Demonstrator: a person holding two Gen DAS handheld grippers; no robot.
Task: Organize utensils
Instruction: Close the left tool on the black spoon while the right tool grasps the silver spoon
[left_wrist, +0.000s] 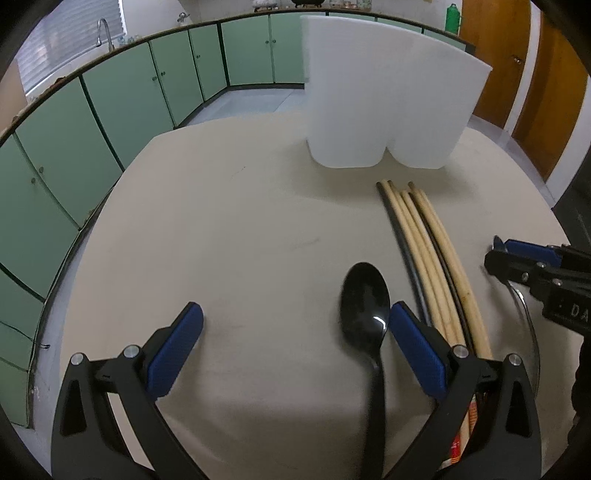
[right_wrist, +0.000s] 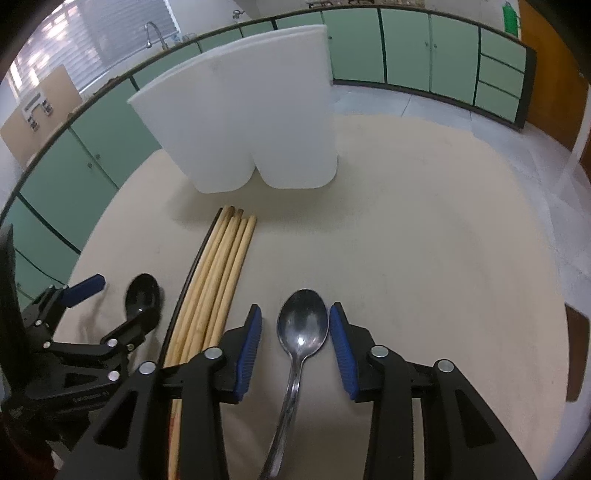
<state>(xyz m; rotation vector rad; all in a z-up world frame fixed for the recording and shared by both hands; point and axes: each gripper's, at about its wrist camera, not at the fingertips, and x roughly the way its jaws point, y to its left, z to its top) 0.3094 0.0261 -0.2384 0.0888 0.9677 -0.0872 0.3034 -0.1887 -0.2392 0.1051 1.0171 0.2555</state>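
1. The white two-lobed holder (right_wrist: 255, 110) stands near the table's (right_wrist: 424, 221) far edge; its inside is hidden.
2. Chopsticks (right_wrist: 218, 280) lie just before it.
3. The left gripper (left_wrist: 295, 332), jaws wide, straddles the black spoon (left_wrist: 365, 299).
4. The right gripper (right_wrist: 295, 343), jaws part-open, flanks the metal spoon (right_wrist: 303, 325), gripping nothing.
5. Bare cloth spreads rightward.

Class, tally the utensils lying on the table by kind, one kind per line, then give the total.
Black plastic spoon: 1
Shiny metal spoon: 1
Pale wooden chopsticks: 5
Thin black chopsticks: 2, as far as visible
Total: 9
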